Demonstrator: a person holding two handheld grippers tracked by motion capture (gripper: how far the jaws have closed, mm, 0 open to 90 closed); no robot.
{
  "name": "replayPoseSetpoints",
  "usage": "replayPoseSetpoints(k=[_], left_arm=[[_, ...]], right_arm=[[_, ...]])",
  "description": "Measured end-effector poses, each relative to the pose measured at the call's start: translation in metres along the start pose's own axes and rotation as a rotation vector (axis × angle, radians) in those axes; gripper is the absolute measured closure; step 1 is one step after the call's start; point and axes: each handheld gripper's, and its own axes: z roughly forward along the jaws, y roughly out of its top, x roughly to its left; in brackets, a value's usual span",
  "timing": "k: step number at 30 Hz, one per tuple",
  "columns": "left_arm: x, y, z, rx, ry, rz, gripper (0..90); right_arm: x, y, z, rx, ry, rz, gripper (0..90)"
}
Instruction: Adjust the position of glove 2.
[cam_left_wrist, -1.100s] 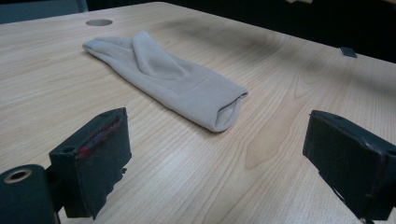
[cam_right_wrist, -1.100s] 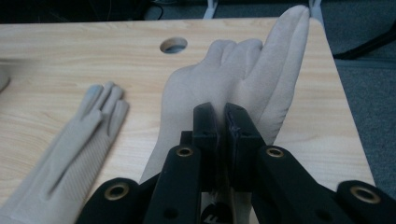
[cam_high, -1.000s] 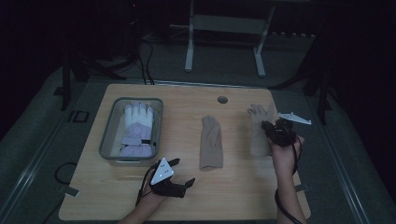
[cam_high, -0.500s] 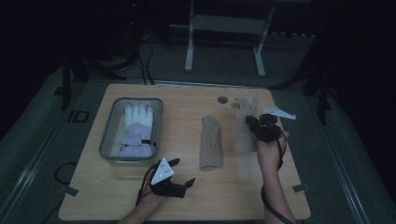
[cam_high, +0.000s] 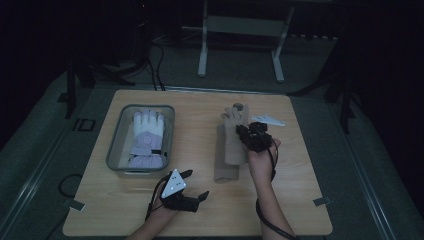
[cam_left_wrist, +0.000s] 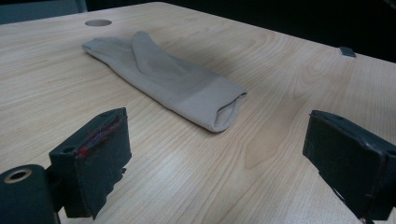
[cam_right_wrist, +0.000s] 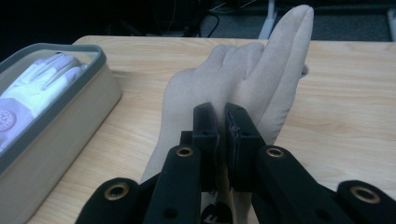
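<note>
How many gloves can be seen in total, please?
3: a white glove in the clear box, a beige glove flat on the table, and another beige glove held by the right gripper.

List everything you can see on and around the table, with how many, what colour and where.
beige gloves: two, beige, table middle, overlapping; the upper one is pinched by the right gripper
white glove: one, white with pale purple, inside the bin
bin: one, clear with grey rim, left part of the table
table: one, light wood, with a round hole near its far edge
metal frame: one, pale grey, on the floor beyond the table
left gripper: one, black, jaws open, near edge of the table
right gripper: one, black, jaws closed on the glove
</note>
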Motion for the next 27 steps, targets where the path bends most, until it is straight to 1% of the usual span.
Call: replayPoseSetpoints(k=[2,6,9,11,14,16,19,21,24,26,27], left_arm=[[0.000,0.000,0.000,0.000,0.000,0.001,7.9],[0.000,0.000,0.000,-0.003,0.000,0.000,7.9],[0.000,0.000,0.000,-0.004,-0.001,-0.001,7.9],[0.000,0.000,0.000,-0.004,-0.002,-0.002,7.9],[0.000,0.000,0.000,-0.003,-0.001,0.002,7.9],[0.000,0.000,0.000,-0.003,-0.001,0.003,7.9],[0.000,0.000,0.000,-0.002,-0.002,0.001,7.9],[0.000,0.000,0.000,-0.002,-0.003,0.000,7.9],[0.000,0.000,0.000,0.000,-0.003,0.005,7.9],[0.000,0.000,0.000,0.000,-0.002,0.006,7.9],[0.000,0.000,0.000,-0.001,-0.002,0.005,7.9]], right_arm=[[0.006,-0.003,0.006,0.010,-0.004,-0.010,83.7],[0.010,-0.014,0.021,0.041,-0.007,-0.002,83.7],[0.009,-0.022,0.030,0.063,-0.013,0.012,83.7],[0.008,-0.027,0.035,0.080,-0.006,0.025,83.6],[0.008,-0.036,0.044,0.110,-0.005,0.026,83.5],[0.008,-0.041,0.050,0.133,-0.013,0.030,83.4],[0.006,-0.049,0.055,0.157,-0.017,0.040,83.0],[0.005,-0.054,0.058,0.176,-0.007,0.045,82.3],[0.006,-0.060,0.061,0.199,-0.010,0.036,81.2],[0.006,-0.063,0.063,0.204,-0.020,0.031,80.4],[0.006,-0.064,0.064,0.206,-0.017,0.032,79.8]])
